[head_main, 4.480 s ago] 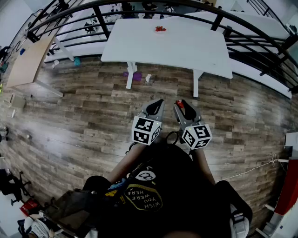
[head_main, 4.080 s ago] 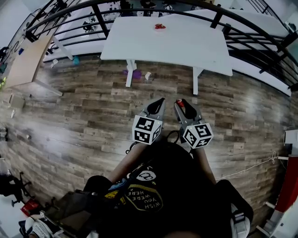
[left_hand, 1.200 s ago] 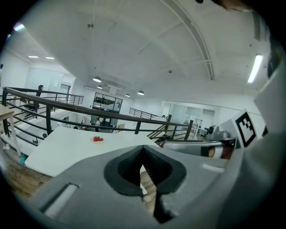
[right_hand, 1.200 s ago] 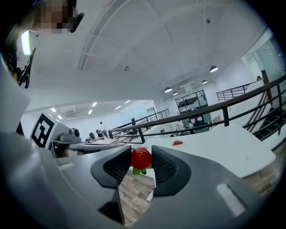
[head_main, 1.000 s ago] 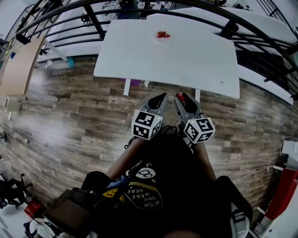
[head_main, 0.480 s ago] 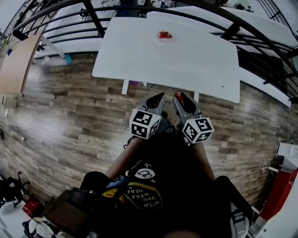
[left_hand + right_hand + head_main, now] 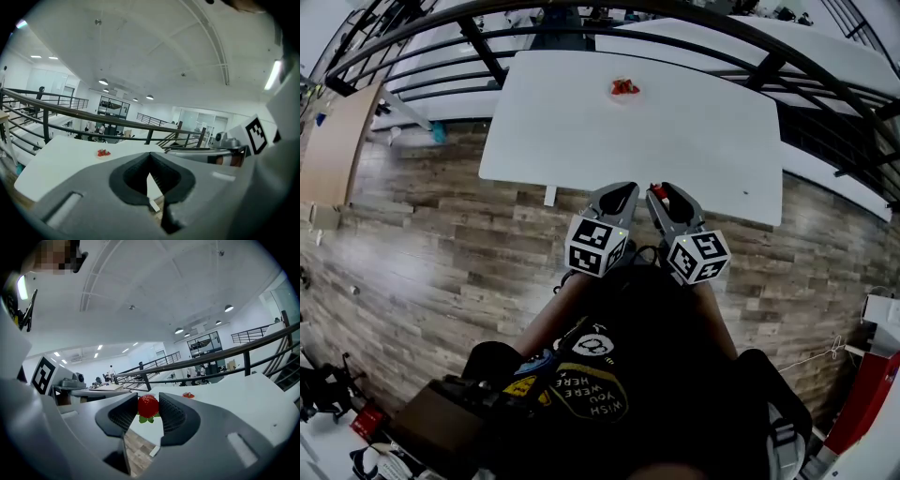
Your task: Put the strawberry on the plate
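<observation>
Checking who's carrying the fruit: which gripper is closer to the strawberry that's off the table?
Right. The right gripper has the strawberry pinched between its jaws. The left gripper is alongside, jaws together and empty, not touching the strawberry.

**One legible print, on the shirt**

Printed in yellow on the black shirt (image 7: 623, 319), upside down from the head view: "WISH YOU WERE HERE", four stacked lines inside a curved yellow outline. Just beside it, on a small white emblem (image 7: 593, 348), perhaps a looped figure or logo, too blurred to read.
</observation>
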{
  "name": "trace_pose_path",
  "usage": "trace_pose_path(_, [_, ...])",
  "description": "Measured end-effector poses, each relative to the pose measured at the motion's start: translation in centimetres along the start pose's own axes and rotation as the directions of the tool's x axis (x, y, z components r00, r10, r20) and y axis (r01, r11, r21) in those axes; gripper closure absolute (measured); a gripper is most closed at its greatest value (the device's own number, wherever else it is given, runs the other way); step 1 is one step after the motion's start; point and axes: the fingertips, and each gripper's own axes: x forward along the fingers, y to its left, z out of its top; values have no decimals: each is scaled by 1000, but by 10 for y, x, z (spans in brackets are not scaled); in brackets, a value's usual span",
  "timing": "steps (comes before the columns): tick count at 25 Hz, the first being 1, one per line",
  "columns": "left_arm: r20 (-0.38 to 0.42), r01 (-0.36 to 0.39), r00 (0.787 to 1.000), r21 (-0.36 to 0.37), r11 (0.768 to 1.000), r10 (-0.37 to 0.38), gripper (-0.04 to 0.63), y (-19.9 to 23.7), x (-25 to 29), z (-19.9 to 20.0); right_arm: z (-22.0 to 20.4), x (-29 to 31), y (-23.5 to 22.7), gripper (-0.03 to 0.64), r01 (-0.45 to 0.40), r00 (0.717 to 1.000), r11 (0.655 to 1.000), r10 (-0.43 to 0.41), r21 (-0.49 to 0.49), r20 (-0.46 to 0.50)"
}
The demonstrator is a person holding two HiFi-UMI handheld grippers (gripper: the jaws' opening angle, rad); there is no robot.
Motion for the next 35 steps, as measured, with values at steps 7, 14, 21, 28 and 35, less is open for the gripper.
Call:
trace_pose_path(7, [-5,-26,1000,15,1000,26,594,2,54,15,24,19,-47,472,-38,999,999,38,0,18])
trace_pose_path(14, [-37,-36,999,17,999,37,594,18,82,20,27,43,-67,472,-57,998,998,57,34,8])
trace_pose_path(21, [-52,-29,998,11,1000,29,594,44,104,33,38,72,-87,472,-39,999,998,39,49,2])
trace_pose_path(28, [-40,-1,999,0,1000,1,594,87,117,58,58,111,-90,472,1,1000,999,-1,33,14])
trace_pose_path(35, [-41,31,999,6,1000,-31,594,128,122,75,67,151,-83,472,36,999,999,-36,31,10])
